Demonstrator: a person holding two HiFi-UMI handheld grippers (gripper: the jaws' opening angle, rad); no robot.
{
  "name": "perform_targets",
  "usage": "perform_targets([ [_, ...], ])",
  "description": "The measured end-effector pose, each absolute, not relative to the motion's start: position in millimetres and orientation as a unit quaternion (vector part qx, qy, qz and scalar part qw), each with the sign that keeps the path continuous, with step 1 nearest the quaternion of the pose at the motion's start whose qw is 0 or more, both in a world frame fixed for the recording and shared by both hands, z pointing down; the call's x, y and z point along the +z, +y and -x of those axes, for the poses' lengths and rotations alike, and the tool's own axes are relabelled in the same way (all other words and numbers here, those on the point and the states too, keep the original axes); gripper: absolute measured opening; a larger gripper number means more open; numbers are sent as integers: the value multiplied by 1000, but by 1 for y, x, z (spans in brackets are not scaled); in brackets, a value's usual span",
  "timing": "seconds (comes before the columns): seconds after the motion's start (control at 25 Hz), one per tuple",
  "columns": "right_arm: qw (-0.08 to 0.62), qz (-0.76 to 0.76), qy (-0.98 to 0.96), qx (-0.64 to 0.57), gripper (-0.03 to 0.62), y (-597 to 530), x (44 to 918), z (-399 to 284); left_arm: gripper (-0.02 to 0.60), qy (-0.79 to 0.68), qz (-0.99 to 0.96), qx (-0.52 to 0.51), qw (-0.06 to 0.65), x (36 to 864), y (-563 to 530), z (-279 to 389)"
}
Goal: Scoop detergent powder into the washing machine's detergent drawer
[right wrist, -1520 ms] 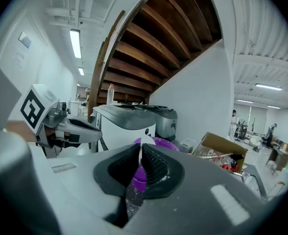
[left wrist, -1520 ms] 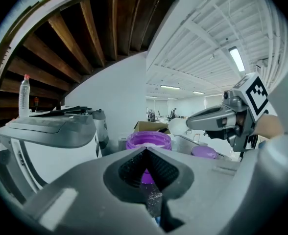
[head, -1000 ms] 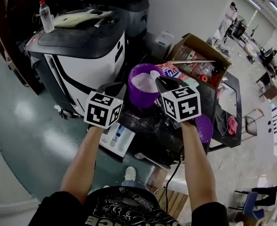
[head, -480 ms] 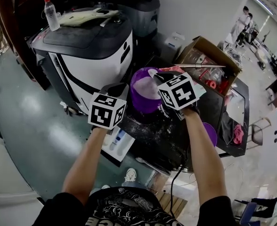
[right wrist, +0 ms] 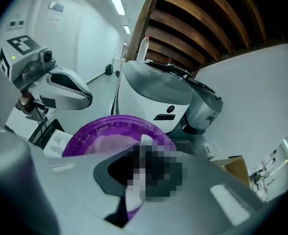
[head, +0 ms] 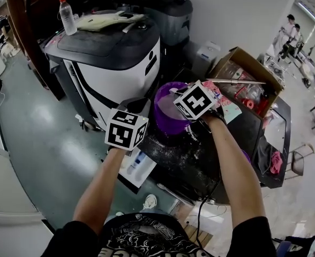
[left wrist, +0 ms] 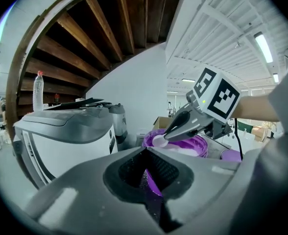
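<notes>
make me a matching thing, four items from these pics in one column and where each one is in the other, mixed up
Things:
1. plastic bottle
2. white scoop
3. purple tub
4. cardboard box

Places:
a. held in the right gripper
b. rim pinched by the left gripper
c. open, right of the tub in the head view
d. upright on top of the washing machine

Pairs: 1-d, 2-a, 3-b, 4-c

L tool (head: 144,105), R tool (head: 174,93) clamped.
</notes>
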State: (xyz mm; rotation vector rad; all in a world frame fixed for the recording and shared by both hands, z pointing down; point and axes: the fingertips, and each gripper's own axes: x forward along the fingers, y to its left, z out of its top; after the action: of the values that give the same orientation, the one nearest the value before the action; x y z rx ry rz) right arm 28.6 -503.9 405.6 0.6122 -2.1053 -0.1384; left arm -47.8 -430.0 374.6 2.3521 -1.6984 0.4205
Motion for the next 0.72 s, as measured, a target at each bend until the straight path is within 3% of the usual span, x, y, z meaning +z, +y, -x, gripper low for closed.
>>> perform_targets([
  [0.72, 533, -160, -829, -53, 35, -500, 438, -2, 0, -596, -781, 153, 107, 379, -428, 55],
])
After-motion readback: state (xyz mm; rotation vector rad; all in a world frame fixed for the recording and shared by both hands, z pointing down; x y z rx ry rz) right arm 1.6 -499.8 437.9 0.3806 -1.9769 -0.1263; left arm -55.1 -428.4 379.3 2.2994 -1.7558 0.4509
